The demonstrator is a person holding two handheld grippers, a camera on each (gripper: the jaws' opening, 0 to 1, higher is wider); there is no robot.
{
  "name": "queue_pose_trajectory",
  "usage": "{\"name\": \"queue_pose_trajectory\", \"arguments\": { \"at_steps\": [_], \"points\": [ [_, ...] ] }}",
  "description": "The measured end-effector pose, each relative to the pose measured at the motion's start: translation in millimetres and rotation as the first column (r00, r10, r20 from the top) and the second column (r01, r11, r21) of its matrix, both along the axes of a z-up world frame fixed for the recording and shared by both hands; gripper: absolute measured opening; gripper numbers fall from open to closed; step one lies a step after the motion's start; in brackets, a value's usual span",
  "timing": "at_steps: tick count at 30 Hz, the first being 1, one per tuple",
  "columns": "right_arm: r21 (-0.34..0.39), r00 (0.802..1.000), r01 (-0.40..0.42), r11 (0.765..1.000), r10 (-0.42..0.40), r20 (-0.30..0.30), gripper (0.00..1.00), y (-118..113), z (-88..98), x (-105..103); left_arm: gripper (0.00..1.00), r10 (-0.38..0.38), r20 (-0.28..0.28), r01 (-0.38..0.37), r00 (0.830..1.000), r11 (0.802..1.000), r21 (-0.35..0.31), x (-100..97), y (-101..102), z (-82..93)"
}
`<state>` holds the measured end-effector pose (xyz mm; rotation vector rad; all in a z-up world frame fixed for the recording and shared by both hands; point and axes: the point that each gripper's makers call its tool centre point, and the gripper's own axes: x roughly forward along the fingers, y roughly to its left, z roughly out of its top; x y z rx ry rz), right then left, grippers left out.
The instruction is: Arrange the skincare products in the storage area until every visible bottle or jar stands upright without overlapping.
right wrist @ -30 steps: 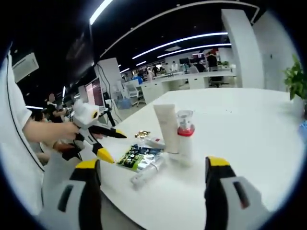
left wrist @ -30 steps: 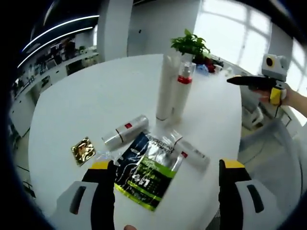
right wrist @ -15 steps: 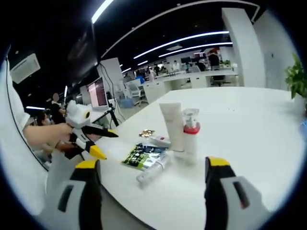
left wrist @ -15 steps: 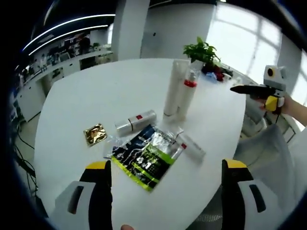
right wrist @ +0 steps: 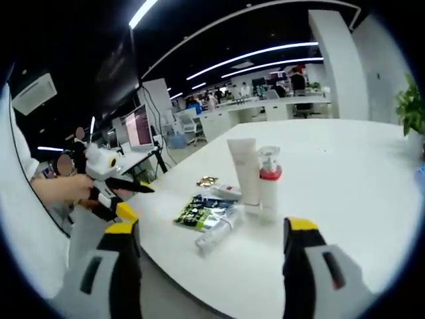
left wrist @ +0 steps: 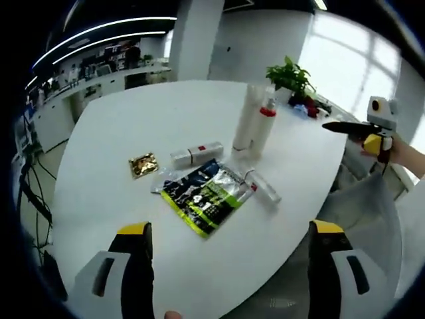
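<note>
Two products already stand upright near the middle of the white table (left wrist: 119,126): a white tube (left wrist: 246,118) and, just beside it, a pump bottle (left wrist: 264,127) with a red collar. Two others lie flat: a short white bottle (left wrist: 196,154) with a red label, and a slim tube (left wrist: 263,187) at the edge of a green-and-blue sachet (left wrist: 206,195), which it appears to touch or overlap. A gold foil packet (left wrist: 143,164) lies apart to one side. Both lying items look light, rigid and smooth, so they are likely to roll or slip; take hold across the body near mid-length, not at the cap. The sachet looks soft and limp. The left gripper (left wrist: 226,249) is spread wide and holds nothing, well short of the cluster, near the table's front edge. The right gripper (right wrist: 209,246) is likewise spread and empty, with the products ahead of it, between its jaws in the right gripper view.
</note>
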<state>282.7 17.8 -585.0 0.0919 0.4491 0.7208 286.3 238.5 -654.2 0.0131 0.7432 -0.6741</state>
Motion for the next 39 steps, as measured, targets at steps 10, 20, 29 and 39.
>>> {"name": "queue_pose_trajectory", "arguments": {
  "at_steps": [10, 20, 29, 39],
  "points": [
    [0.001, 1.0, 0.008, 1.0, -0.008, -0.001, 0.89, -1.6, 0.7, -6.1, 0.97, 0.019, -0.015, -0.019, 1.0, 1.0, 0.004, -11.9, 6.7, -2.0],
    [-0.005, 1.0, 0.015, 1.0, -0.015, 0.0, 0.89, -4.9, 1.0, -8.5, 0.97, 0.019, -0.023, -0.019, 1.0, 1.0, 0.007, -13.7, 5.2, -3.5],
    [-0.017, 1.0, 0.01, 1.0, -0.011, -0.011, 0.88, -8.7, -3.1, -12.3, 0.96, 0.02, -0.047, -0.019, 0.999, 1.0, 0.017, -11.0, -9.8, -8.7],
    [0.002, 1.0, 0.02, 1.0, -0.02, -0.001, 0.88, -11.8, 0.0, -10.6, 0.93, -0.043, -0.074, 0.048, 0.996, 0.996, 0.072, -11.8, -31.7, -18.0]
  ]
}}
